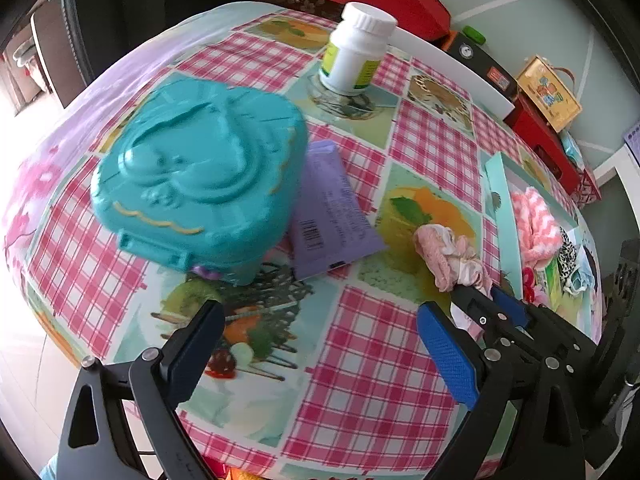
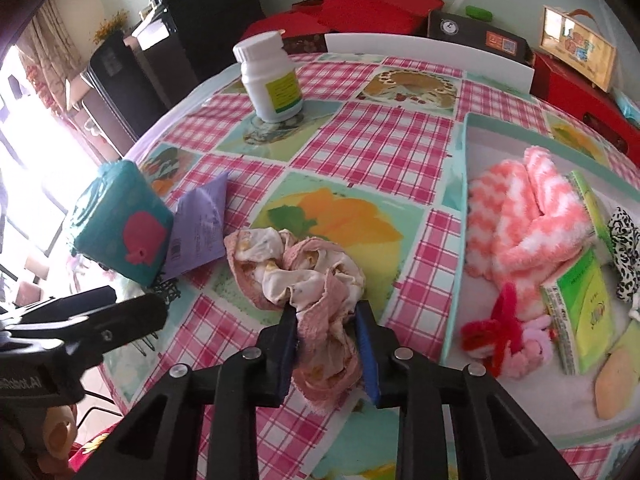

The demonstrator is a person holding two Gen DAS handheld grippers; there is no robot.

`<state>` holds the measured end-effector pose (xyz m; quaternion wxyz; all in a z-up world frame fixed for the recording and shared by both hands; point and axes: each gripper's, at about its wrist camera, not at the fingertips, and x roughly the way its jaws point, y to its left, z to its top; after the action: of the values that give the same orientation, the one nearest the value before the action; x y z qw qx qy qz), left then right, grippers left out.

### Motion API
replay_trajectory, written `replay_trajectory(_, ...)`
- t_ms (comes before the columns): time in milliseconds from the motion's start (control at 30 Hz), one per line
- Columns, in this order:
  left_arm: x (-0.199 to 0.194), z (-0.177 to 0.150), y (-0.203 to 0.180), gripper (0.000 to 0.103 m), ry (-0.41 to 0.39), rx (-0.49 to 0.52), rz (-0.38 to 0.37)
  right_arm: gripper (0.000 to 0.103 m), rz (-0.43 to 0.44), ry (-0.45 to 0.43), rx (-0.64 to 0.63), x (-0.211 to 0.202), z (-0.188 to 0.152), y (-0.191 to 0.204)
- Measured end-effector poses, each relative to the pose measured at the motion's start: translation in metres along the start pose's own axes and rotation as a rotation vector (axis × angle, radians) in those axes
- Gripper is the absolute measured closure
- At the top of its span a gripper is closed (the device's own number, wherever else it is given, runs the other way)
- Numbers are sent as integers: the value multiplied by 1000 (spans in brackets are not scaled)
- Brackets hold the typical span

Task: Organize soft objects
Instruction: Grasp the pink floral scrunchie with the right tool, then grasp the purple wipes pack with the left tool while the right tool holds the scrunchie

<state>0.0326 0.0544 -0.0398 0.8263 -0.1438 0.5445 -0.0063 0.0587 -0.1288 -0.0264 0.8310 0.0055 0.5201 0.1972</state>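
A crumpled pink and white cloth (image 2: 304,268) lies on the checked tablecloth, left of a teal-rimmed tray (image 2: 460,200). My right gripper (image 2: 326,316) is shut on the cloth's near end, and the fabric fills the gap between its blue pads. In the left wrist view the same cloth (image 1: 448,256) sits at the right with the right gripper (image 1: 488,304) on it. My left gripper (image 1: 320,312) hangs open over bare tablecloth with nothing between its fingers. The tray holds a pink and white fuzzy sock (image 2: 528,216), a red and pink fuzzy piece (image 2: 500,336) and a leopard-print scrunchie (image 2: 624,248).
A teal heart-shaped box (image 1: 200,176) and a purple packet (image 1: 336,216) lie beyond the left gripper. A white bottle (image 2: 272,80) stands at the far side of the table. Green packets (image 2: 580,312) lie in the tray. Red boxes (image 2: 372,4) line the back.
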Motion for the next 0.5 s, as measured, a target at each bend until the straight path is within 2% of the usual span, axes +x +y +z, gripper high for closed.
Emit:
replay_trajectory(233, 6, 7, -19, 6, -5, 32, 23, 73, 23, -39, 41, -13, 5, -13)
replay_trajectory(500, 9, 25, -32, 8, -3, -15, 6, 74, 42, -94, 65, -29, 9, -20)
